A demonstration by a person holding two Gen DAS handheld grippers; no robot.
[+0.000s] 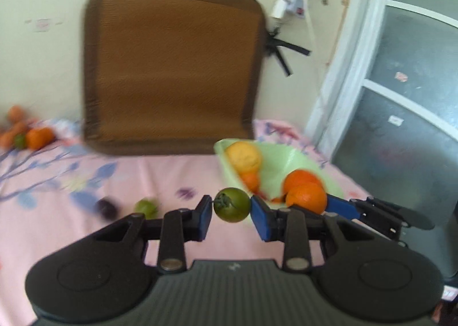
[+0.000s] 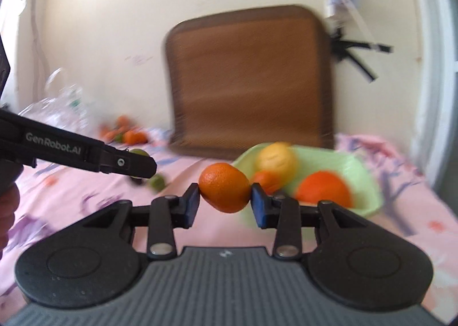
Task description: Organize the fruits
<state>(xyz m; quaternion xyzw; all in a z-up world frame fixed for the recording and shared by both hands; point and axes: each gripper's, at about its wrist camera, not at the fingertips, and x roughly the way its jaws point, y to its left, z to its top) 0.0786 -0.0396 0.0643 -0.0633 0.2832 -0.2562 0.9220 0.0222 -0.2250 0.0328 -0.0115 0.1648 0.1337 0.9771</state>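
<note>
Fruit waits loose at far left, a small pile [image 1: 27, 135] on the pink sheet [image 1: 160, 177], unsorted as I read it. My left gripper [image 1: 231, 205] pinches a green tomato [image 1: 232, 204] across its middle, lifted clear. My right gripper [image 2: 224, 192] clamps an orange [image 2: 224, 191], both just short of the green bowl [image 2: 357, 171], likely for dropping in.

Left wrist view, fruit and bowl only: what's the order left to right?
Orange fruit pile → dark purple fruit → loose green fruit → green tomato in the left gripper → green bowl.
</note>
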